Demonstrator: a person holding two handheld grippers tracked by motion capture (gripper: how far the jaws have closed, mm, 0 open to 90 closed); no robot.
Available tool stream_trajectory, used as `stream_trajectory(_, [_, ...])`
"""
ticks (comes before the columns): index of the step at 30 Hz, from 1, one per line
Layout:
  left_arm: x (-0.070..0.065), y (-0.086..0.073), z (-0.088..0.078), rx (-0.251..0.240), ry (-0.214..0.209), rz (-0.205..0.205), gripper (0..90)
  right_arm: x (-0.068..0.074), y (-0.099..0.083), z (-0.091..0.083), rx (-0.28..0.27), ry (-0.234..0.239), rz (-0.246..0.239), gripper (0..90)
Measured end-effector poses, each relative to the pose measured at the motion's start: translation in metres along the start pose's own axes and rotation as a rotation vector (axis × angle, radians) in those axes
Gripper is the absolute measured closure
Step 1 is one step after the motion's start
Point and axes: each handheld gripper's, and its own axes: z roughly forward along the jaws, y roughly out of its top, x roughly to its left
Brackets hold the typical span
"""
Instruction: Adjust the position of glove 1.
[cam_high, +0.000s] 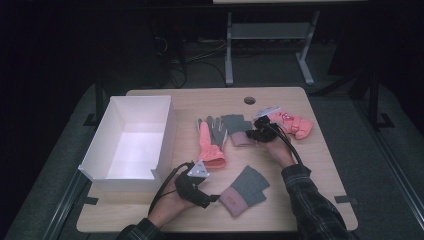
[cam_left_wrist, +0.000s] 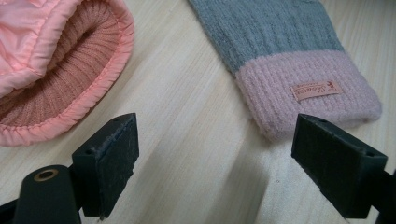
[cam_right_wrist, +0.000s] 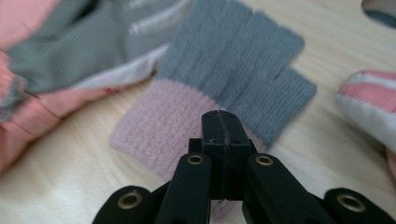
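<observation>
Gloves are spread over the tabotop — make that the tabletop (cam_high: 280, 200) — and a white box (cam_high: 131, 142) sits at its left. The left claw (cam_left_wrist: 212, 158) hovers low with its jaws spread wide and nothing between them, just short of the near knit glove (cam_left_wrist: 285, 60), whose pink cuff lies ahead and to one side of the gap. The salmon ski glove (cam_left_wrist: 56, 60) lies beside it, apart from it.

Up the tabletop, the right claw (cam_right_wrist: 223, 140) is clenched tight, jaws pressed together, empty, its tip right over the pink cuff of the far knit glove (cam_right_wrist: 224, 74). The grey palm glove (cam_right_wrist: 88, 46) overlaps that glove's fingers at one edge. A second ski glove (cam_high: 295, 125) lies just beyond the right hand.

To do this well, I'd say the right claw must open before it drops, then bite the cuff, the thickest fold, well clear of the overlapping glove so only one lifts. The left should slide sideways until its cuff sits squarely between the pads.

The box stands open-topped, white inside, nothing in it. All the gloves lie outside it.
</observation>
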Motion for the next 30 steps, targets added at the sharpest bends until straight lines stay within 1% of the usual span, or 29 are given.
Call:
stream_trajectory(1, [0.000,0.000,0.000,-0.001,-0.001,-0.001,14.5,0.001,-0.002,0.005,0.021,-0.010,-0.009,90.0])
stream_trajectory(2, [0.000,0.000,0.000,0.000,-0.001,0.000,14.5,0.001,-0.002,0.005,0.021,-0.010,-0.009,90.0])
stream_trajectory(4, [0.000,0.000,0.000,0.000,-0.001,-0.002,14.5,-0.001,-0.004,0.005,0.011,-0.001,0.009,90.0])
stream_trajectory(6, [0.000,0.000,0.000,0.001,-0.002,-0.003,14.5,0.000,-0.006,0.004,0.010,-0.002,0.009,90.0])
stream_trajectory(7, [0.000,0.000,0.000,0.007,-0.002,0.006,14.5,-0.001,-0.007,0.003,0.010,-0.004,-0.001,90.0])
stream_trajectory(9, [0.000,0.000,0.000,0.008,-0.002,0.006,14.5,-0.001,-0.011,-0.001,0.010,-0.003,0.004,90.0])
stream_trajectory(11, [0.000,0.000,0.000,0.007,-0.001,0.008,14.5,-0.001,-0.018,-0.008,0.014,0.001,0.005,90.0])
stream_trajectory(12, [0.000,0.000,0.000,0.007,-0.001,0.008,14.5,0.000,-0.021,-0.011,0.017,-0.004,-0.002,90.0])
stream_trajectory(14, [0.000,0.000,0.000,0.011,-0.001,0.009,14.5,0.001,-0.024,-0.014,0.018,-0.006,-0.005,90.0])
stream_trajectory(16, [0.000,0.000,0.000,0.012,-0.001,0.006,14.5,0.001,-0.031,-0.020,0.016,-0.003,-0.004,90.0])
stream_trajectory(17, [0.000,0.000,0.001,0.013,-0.001,0.007,14.5,0.003,-0.039,-0.027,0.012,-0.005,-0.005,90.0])
stream_trajectory(19, [0.000,0.000,0.001,0.016,0.000,0.009,14.5,0.005,-0.045,-0.033,0.014,-0.004,-0.014,90.0])
stream_trajectory(20, [0.000,0.000,0.001,0.010,0.000,0.008,14.5,0.005,-0.045,-0.033,0.014,-0.004,-0.014,90.0])
stream_trajectory(22, [-0.001,0.000,0.001,0.006,0.003,0.007,14.5,0.007,-0.050,-0.039,0.025,-0.006,-0.024,90.0])
stream_trajectory(25, [-0.001,0.000,0.001,0.006,0.004,0.007,14.5,0.008,-0.059,-0.049,0.032,-0.001,-0.017,90.0])
stream_trajectory(26, [-0.001,0.000,0.001,0.006,0.003,0.008,14.5,0.008,-0.059,-0.049,0.032,-0.001,-0.017,90.0])
stream_trajectory(30, [-0.001,-0.001,0.000,0.003,0.003,0.007,14.5,0.010,-0.067,-0.058,0.047,-0.002,-0.017,90.0])
